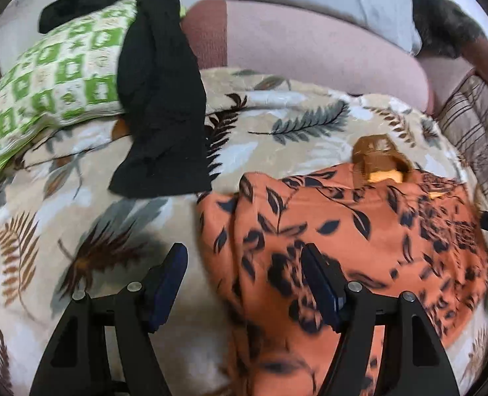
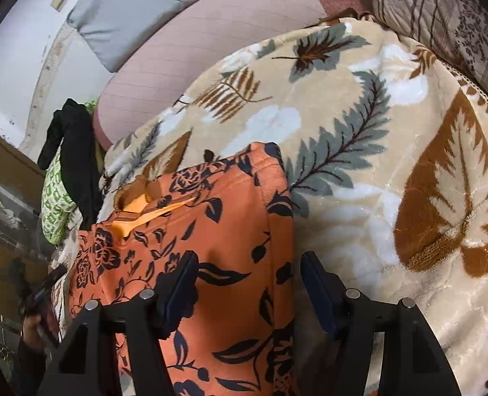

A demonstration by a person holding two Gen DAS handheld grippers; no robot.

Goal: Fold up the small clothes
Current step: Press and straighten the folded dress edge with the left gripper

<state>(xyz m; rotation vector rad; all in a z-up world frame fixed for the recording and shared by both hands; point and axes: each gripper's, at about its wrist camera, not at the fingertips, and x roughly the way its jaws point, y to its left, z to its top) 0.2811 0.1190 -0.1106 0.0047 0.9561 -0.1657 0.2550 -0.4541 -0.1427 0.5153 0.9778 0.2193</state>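
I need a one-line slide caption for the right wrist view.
Open right gripper above an orange floral garment lying on a leaf-print blanket.

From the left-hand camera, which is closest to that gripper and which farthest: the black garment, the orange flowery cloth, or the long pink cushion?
1. Orange flowery cloth: right under the left gripper, beneath its right jaw.
2. Black garment: farther up, left, draped off the green pillow.
3. Pink cushion: farthest, at the back.

A home bedroom: leaf-print blanket (image 1: 79, 231), green patterned pillow (image 1: 46, 76), pink mattress (image 1: 309, 59).
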